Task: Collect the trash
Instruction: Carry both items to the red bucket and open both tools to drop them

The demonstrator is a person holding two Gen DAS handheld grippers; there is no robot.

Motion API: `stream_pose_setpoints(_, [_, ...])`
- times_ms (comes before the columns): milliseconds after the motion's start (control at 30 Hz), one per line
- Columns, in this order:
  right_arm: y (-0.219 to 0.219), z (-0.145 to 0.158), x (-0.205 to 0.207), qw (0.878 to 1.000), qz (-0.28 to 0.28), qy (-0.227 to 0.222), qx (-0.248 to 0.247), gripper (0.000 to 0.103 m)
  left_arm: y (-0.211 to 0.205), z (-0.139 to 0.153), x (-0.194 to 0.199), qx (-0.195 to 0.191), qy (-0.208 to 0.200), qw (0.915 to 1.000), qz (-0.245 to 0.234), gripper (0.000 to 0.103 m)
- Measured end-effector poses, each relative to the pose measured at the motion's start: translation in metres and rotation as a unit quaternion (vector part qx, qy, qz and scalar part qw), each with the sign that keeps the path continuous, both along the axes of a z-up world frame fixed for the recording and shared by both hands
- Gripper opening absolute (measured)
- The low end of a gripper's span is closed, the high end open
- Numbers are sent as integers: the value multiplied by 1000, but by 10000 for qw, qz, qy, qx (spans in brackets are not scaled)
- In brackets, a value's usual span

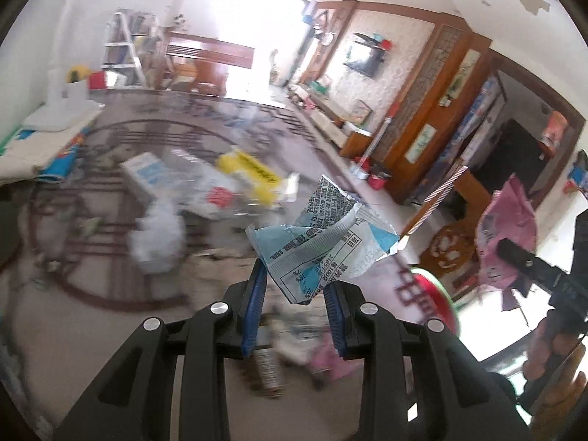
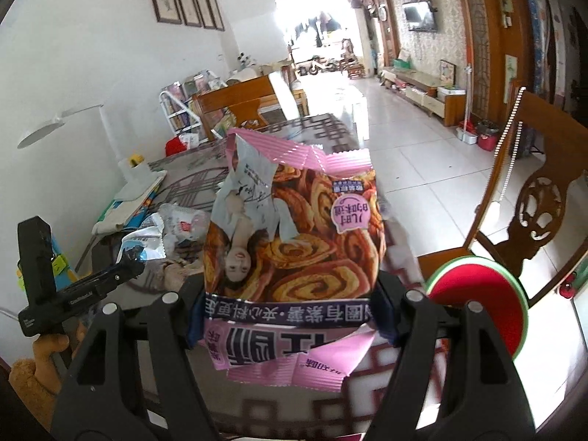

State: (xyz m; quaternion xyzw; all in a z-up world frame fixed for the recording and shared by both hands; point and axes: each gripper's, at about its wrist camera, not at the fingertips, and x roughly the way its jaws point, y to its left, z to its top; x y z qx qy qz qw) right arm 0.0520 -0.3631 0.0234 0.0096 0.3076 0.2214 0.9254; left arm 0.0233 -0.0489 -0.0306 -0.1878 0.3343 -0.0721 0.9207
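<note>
left gripper point(image 1: 296, 286): jaws clamped on a crumpled blue-and-white wrapper point(image 1: 323, 246), held up clear of the bench point(image 1: 121, 294)
blue-and-white wrapper: printed text and a table on it, sticks out past the blue pads; also seen from the right wrist view point(image 2: 141, 244), off to that camera's left
right gripper point(image 2: 290, 316): jaws closed on a pink snack bag point(image 2: 294, 250), gripped near its lower end, bag standing up between them
pink snack bag: upside down to the camera, spiral pastry print and a woman's face, torn top edge; in the left wrist view it shows to the right of the bench point(image 1: 505, 235)
bench: patterned top with dark line motif, view blurred
remaining trash on bench: yellow packet point(image 1: 253, 176), white-and-blue carton point(image 1: 147, 176), clear plastic with a red label point(image 1: 217, 194), white crumpled wad point(image 1: 158, 239), all grouped near the bench middle, beyond the left gripper
bench near edge: more litter below the left gripper, a pink scrap point(image 1: 330, 362) and a barcode piece point(image 1: 270, 365), too blurred to name
watermelon-print cushion point(image 2: 485, 305): on the wooden chair point(image 2: 533, 198), right of the bench
</note>
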Motion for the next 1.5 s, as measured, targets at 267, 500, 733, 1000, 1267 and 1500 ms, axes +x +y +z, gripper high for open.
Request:
stream_pose_setpoints(267, [-56,-9,8,9985,-504,46,185,68,-74,19,36,-360,-24,9965,-750,29])
stream_pose_setpoints(500, [-124,-29,18,9928,-1139,223,284,68,-130,10,71,-479,266,9906,-1253,29])
stream_pose_setpoints(733, [-190,-54,32,9804,-1832,442,570,69,-197,-4,103,-298,495,9814,-1831,29])
stream_pose_setpoints(1000, [-237,-85,44,9618,-2437,769,986,69,-282,-17,135,167,654,9624,-2631,29])
stream_pose_setpoints(1267, [-249,-102,53,9567,-2614,915,894,87,-303,-28,141,322,629,9608,-2681,64])
stream_pose_setpoints(1500, [-247,-104,54,9556,-2633,933,939,88,-301,-24,134,457,534,9611,-2670,64])
